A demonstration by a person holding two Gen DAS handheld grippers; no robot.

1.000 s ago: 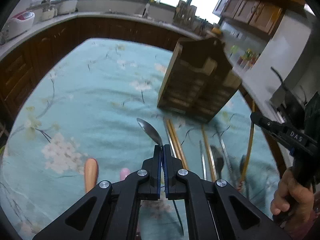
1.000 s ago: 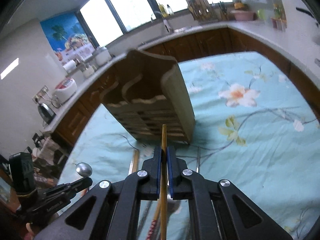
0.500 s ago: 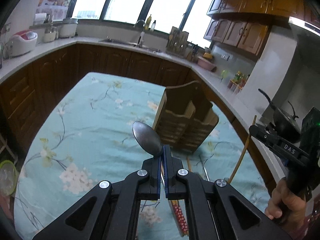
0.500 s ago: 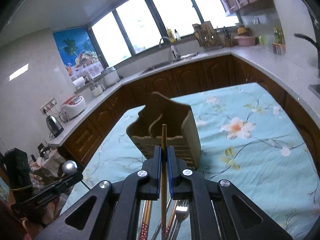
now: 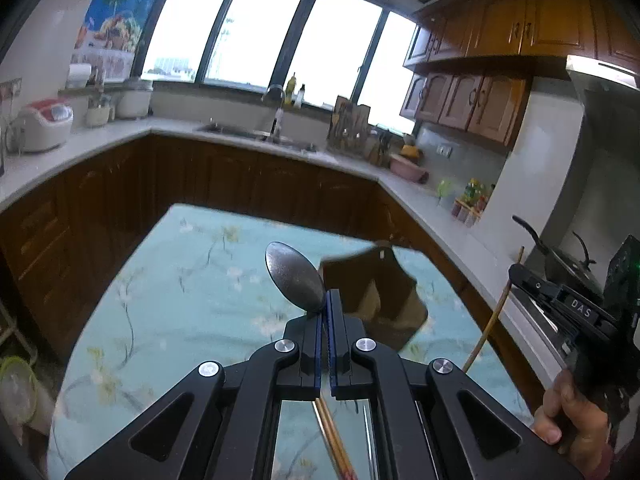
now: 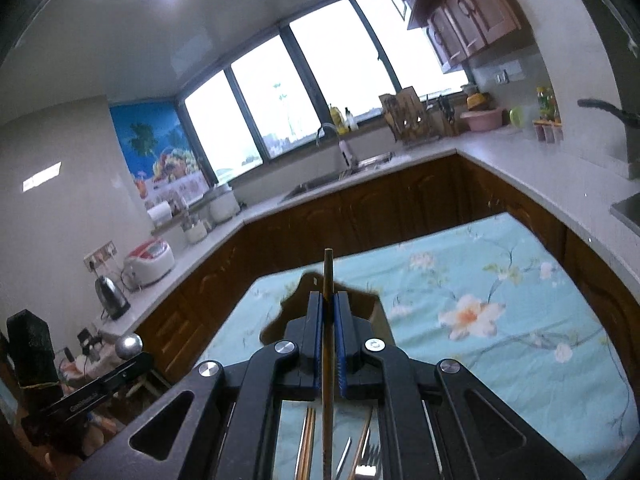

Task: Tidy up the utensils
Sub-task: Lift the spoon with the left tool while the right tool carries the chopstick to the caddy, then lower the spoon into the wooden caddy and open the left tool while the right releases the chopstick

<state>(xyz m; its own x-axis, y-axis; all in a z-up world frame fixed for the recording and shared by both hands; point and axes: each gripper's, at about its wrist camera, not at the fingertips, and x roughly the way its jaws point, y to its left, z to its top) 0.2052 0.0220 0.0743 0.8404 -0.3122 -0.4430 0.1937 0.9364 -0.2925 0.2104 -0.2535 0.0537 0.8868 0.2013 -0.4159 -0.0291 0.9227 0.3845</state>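
Above floral cloth (image 5: 192, 320): round steel spoon (image 5: 295, 278), slim wooden chopstick (image 6: 328, 276).

left gripper (image 5: 328, 300) clamped, right gripper (image 6: 329, 304) clamped, both raised

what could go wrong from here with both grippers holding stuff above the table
1. The left gripper pinches the spoon just below the bowl, so it may pivot or slip.
2. The right gripper holds one thin chopstick; it could rotate and miss a slot in the wooden holder.
3. Both head for the same holder and might collide.
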